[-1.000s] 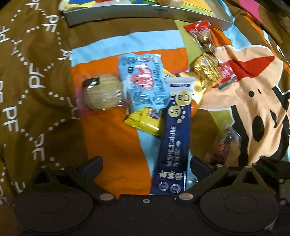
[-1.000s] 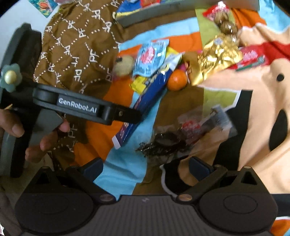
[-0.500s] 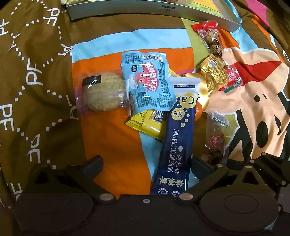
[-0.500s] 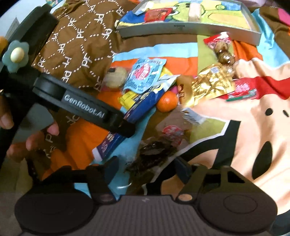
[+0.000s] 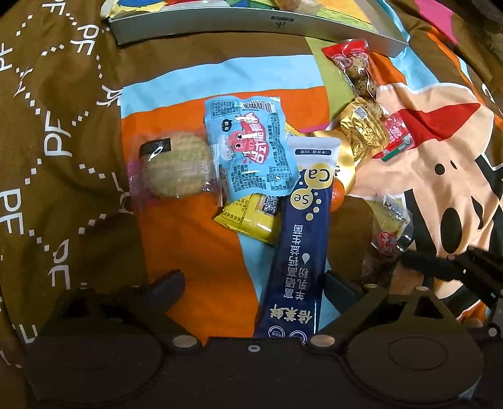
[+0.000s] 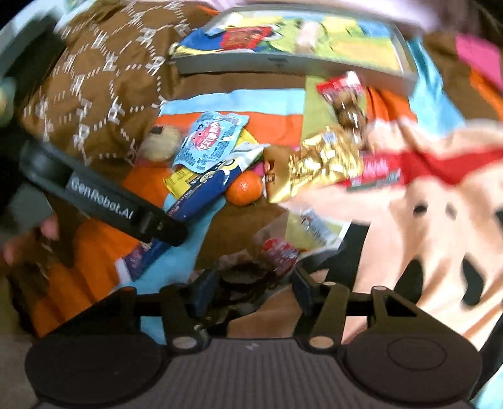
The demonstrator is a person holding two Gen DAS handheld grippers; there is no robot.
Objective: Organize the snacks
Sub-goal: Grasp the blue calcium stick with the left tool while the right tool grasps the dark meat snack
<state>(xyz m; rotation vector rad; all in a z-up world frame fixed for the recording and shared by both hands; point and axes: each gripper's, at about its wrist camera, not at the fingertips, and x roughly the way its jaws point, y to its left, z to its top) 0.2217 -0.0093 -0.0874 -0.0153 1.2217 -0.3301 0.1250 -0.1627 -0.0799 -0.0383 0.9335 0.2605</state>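
A pile of snacks lies on a cartoon-print cloth. My left gripper [image 5: 253, 284] is open, with the near end of a long dark-blue sachet [image 5: 301, 239] between its fingers. Past it lie a round biscuit in clear wrap [image 5: 176, 166], a light-blue packet [image 5: 250, 148], a yellow packet [image 5: 248, 217] and a gold packet [image 5: 361, 132]. My right gripper [image 6: 251, 288] has its jaws partly closed around a clear bag of dark dried fruit [image 6: 251, 273]; that view is blurred. The bag also shows in the left wrist view [image 5: 388, 229].
A grey tray [image 5: 251, 20] with a few snacks in it stands at the far edge; it also shows in the right wrist view [image 6: 283, 64]. A tangerine [image 6: 243, 188], a red packet of quail eggs [image 5: 355, 66] and the left gripper's arm [image 6: 103, 201] are in view.
My right gripper has moved down onto the dark fruit bag and its jaws have narrowed around it. My left gripper has barely moved and stays open.
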